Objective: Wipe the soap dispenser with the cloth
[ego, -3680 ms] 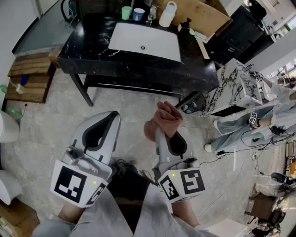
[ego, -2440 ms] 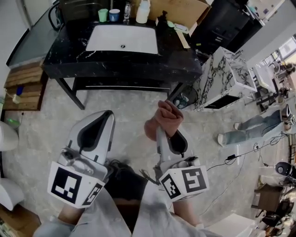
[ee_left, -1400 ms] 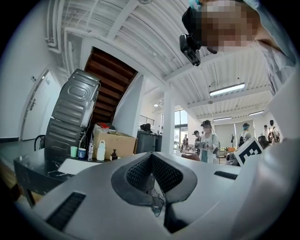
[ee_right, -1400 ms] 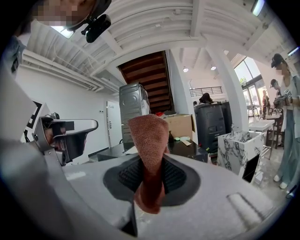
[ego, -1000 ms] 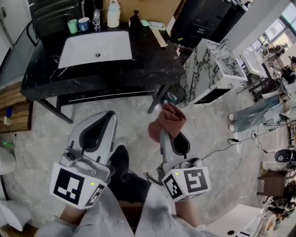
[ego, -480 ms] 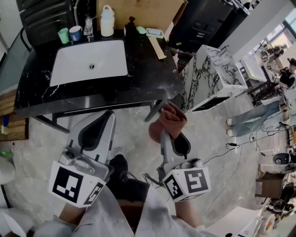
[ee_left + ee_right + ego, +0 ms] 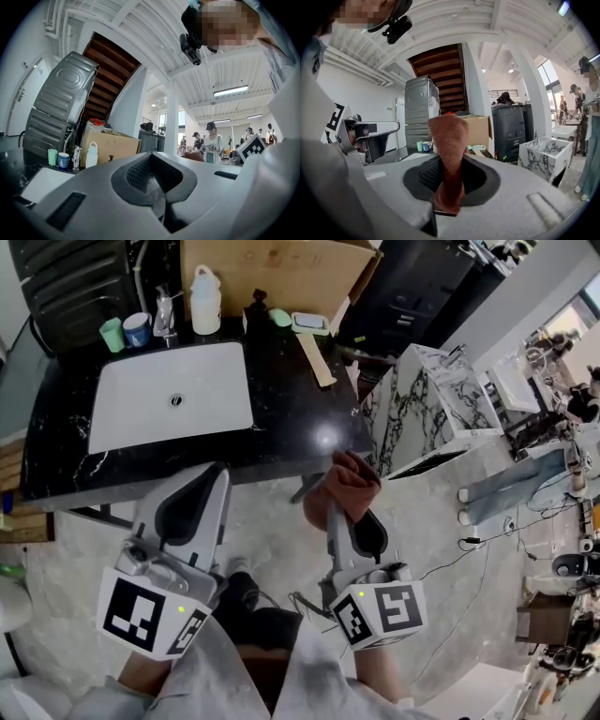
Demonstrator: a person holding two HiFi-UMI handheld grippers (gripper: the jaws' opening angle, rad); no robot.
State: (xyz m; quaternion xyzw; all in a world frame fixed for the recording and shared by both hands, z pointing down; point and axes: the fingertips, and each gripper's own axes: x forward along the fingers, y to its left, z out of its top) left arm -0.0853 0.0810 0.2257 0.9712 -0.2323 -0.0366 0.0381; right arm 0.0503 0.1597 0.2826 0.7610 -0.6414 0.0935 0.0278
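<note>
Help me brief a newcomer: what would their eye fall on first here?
The rust-brown cloth, clamped in the jaws of the right gripper, at the head view's centre. Beyond it, the white sink set in a black counter. The left gripper sits shut and empty alongside.

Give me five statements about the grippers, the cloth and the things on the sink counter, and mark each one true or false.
1. The right gripper is shut on the cloth. True.
2. The left gripper holds the soap dispenser. False: its jaws are together on nothing; the dispenser stands on the counter.
3. The cloth touches the dispenser. False: it is held apart from it, near the counter's front edge.
4. A green cup and a blue cup stand side by side. True.
5. The white bottle lies in the sink. False: it stands upright behind it.
</note>
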